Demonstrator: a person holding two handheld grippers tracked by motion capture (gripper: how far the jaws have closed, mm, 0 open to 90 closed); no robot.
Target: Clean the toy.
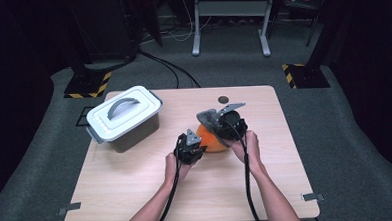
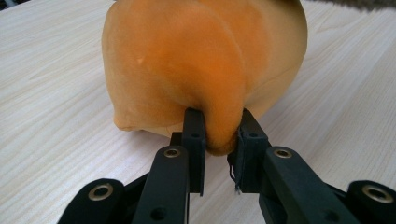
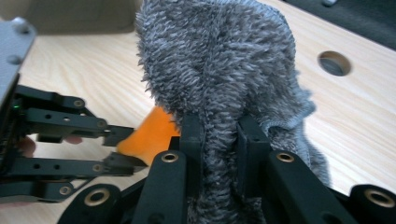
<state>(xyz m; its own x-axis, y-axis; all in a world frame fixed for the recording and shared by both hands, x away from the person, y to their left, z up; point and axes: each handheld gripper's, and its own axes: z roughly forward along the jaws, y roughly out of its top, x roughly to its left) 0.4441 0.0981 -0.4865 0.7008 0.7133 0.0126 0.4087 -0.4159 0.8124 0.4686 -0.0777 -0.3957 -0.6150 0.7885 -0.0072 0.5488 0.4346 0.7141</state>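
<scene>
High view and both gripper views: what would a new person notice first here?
First, the orange soft thing at mid-table, a fold pinched by the left hand-held gripper. Next, the grey fluffy cloth clamped in the right hand-held gripper just above it. Then the white lidded box, at the table's far left.

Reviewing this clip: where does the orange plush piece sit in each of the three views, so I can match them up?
High view: the orange plush piece lies mid-table, between the two grippers.
Left gripper view: it takes up the upper centre, a fold pinched in the left gripper.
Right gripper view: an orange corner at centre left, beside the grey fuzzy cloth.
Shared landmark: the light wooden table.
</scene>
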